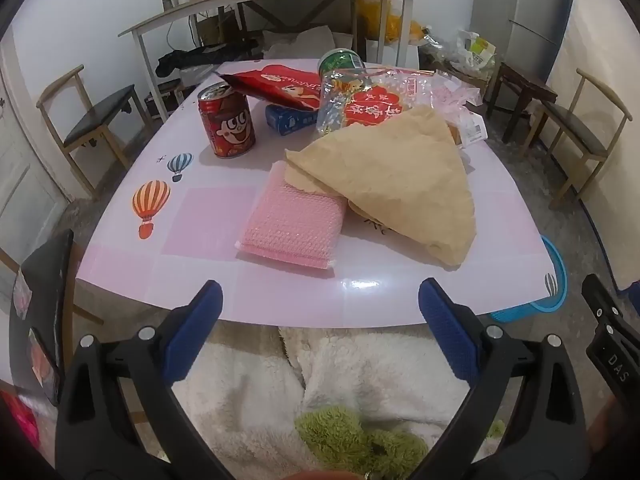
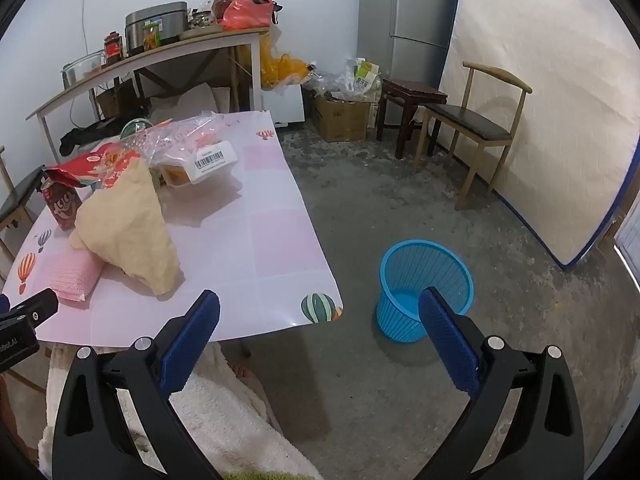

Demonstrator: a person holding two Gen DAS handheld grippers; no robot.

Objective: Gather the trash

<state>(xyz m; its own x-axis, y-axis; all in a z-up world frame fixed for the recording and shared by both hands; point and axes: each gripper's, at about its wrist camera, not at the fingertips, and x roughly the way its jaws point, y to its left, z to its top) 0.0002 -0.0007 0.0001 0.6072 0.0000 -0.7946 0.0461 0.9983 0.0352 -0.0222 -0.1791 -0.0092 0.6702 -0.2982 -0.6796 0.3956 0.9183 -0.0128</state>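
Both claws are held short of the table's near edge with nothing in them: the left gripper (image 1: 320, 320) has its jaws wide apart, and so does the right gripper (image 2: 320, 324). The trash all sits on the table (image 1: 192, 264); the bin (image 2: 425, 291) stands on the floor off the right corner, apparently empty.

The step in hand looks like the first reach. The pink pad (image 1: 294, 224) is nearest and flat, so the left claw would do best to come in low and pinch its near edge. The tan paper (image 1: 400, 188) overlaps the pad's far corner; lifting the paper first may avoid dragging it. The bin lies on the right, so right-hand drops look easier.

Count, near to far: 1 pink pad, 1 tan paper, 1 red can (image 1: 226, 120), 1 blue box (image 1: 286, 120), 1 red packet (image 1: 280, 86), 1 clear bag (image 1: 372, 100), 1 labelled tub (image 2: 200, 166), 1 green can (image 1: 340, 62), 1 bin.
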